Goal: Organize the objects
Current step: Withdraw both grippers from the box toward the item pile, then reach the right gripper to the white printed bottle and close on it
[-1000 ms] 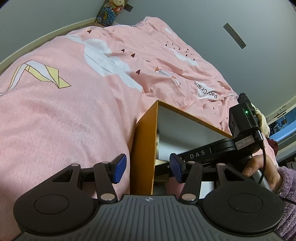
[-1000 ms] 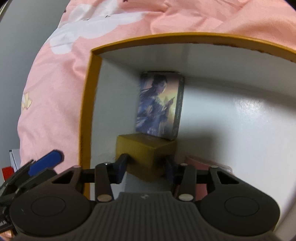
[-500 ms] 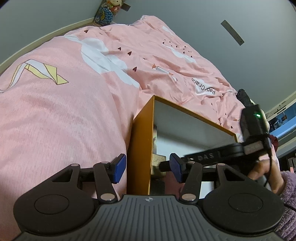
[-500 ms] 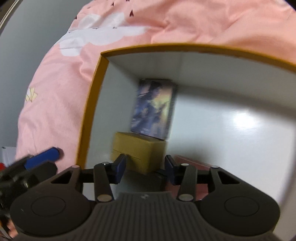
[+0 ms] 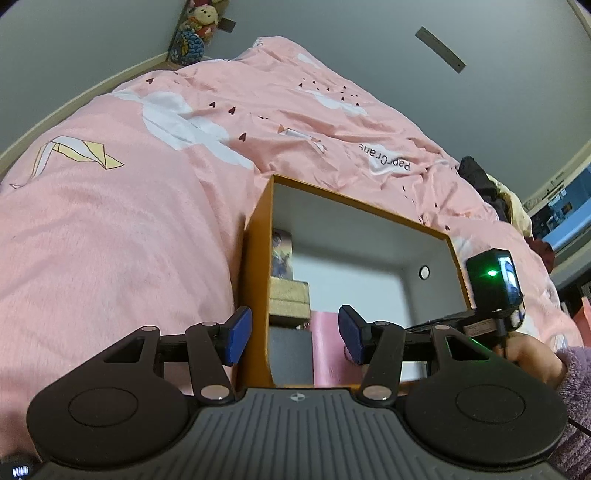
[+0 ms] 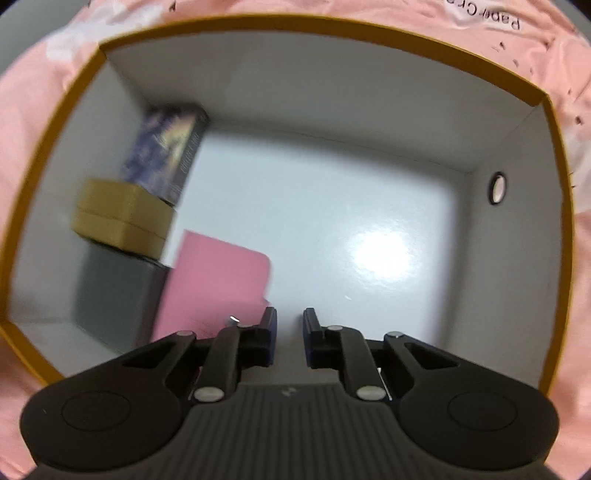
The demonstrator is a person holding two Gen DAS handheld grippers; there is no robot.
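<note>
An orange box (image 6: pixel 295 26) with a white inside lies on the pink duvet. Along its left wall stand an illustrated box (image 6: pixel 166 151), a tan box (image 6: pixel 122 218) and a grey box (image 6: pixel 114 295); a pink box (image 6: pixel 218 284) lies beside the grey one. My right gripper (image 6: pixel 290 332) points down into the box just right of the pink box. Its jaws are closing to a narrow gap with nothing between them. My left gripper (image 5: pixel 293 334) is open and straddles the box's left wall (image 5: pixel 255 288) without touching it. A person's hand (image 5: pixel 532 358) holds the right gripper's body (image 5: pixel 495 284).
The pink duvet (image 5: pixel 129 240) surrounds the box on all sides. Plush toys (image 5: pixel 195 29) sit in the far corner. Dark clothes (image 5: pixel 480 177) and a screen (image 5: pixel 569 218) are at the right. The box's right wall has a small round hole (image 6: pixel 496 188).
The right gripper swung from over the tan box toward the box's middle, tilted further down, and its jaws narrowed. The left gripper drew back and up, showing more of the box.
</note>
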